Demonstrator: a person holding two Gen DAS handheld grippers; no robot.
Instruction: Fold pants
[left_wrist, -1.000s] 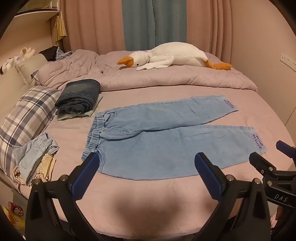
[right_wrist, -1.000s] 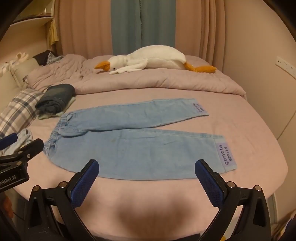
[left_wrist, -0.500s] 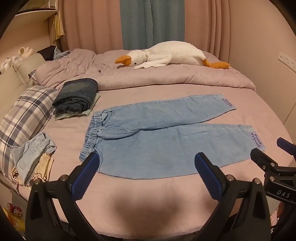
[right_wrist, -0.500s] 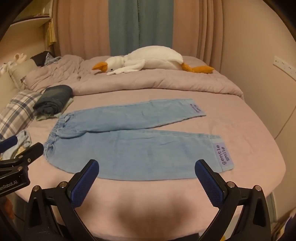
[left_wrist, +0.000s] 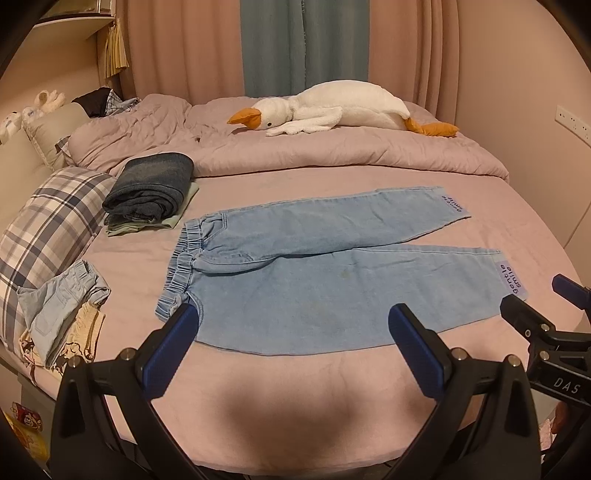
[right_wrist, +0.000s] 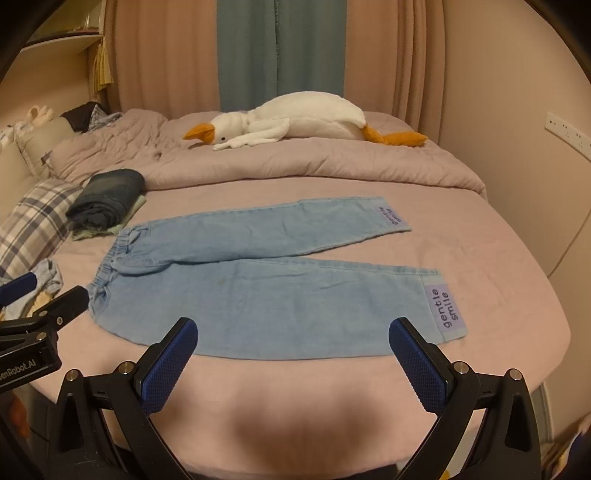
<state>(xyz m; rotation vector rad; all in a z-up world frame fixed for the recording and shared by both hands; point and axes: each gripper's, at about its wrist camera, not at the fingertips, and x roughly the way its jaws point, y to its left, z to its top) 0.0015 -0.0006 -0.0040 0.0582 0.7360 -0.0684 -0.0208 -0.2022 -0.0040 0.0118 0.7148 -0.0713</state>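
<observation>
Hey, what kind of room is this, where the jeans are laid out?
Most likely a bedroom: the light blue pants lie flat on a bed with a rumpled duvet, a plaid pillow and a plush goose.

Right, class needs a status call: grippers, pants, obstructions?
Left gripper open, right gripper open, both empty. Light blue pants flat, unfolded. Nothing on them.

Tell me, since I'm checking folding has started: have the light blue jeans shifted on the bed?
No. The light blue jeans keep the same spot beside the folded dark jeans; only the cameras drifted slightly.
</observation>
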